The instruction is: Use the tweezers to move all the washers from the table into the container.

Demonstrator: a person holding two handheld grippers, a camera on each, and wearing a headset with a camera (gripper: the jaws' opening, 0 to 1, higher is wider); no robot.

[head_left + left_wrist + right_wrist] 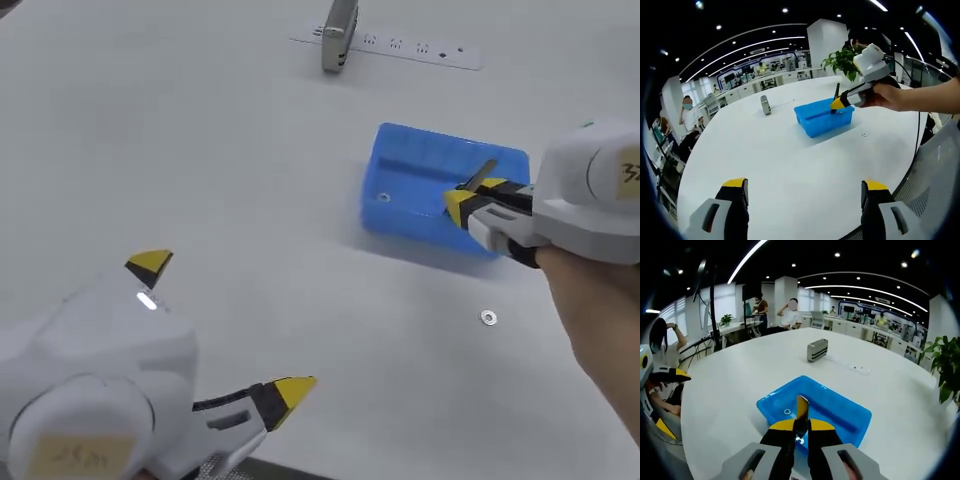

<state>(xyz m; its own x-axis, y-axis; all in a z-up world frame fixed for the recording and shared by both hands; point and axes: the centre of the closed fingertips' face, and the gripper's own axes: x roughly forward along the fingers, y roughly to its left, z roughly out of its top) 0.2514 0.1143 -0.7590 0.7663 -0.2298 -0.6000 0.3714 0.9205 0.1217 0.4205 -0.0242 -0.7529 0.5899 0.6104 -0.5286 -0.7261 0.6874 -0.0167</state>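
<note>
My left gripper (222, 326): jaws wide apart over the table (250, 150).
Container (420, 232): blue, with one washer (384, 197) inside.
My right gripper (462, 203): clamped on the tweezers (482, 172) above the container; the tweezer tips are too blurred to read.
Loose washer (488, 318): lying on the table near the container.

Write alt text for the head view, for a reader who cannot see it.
The right tongs, shut on tweezers, hover over a blue container that has a washer inside. A second washer lies on the white table nearer the viewer, and the left tongs hang open at lower left.
</note>
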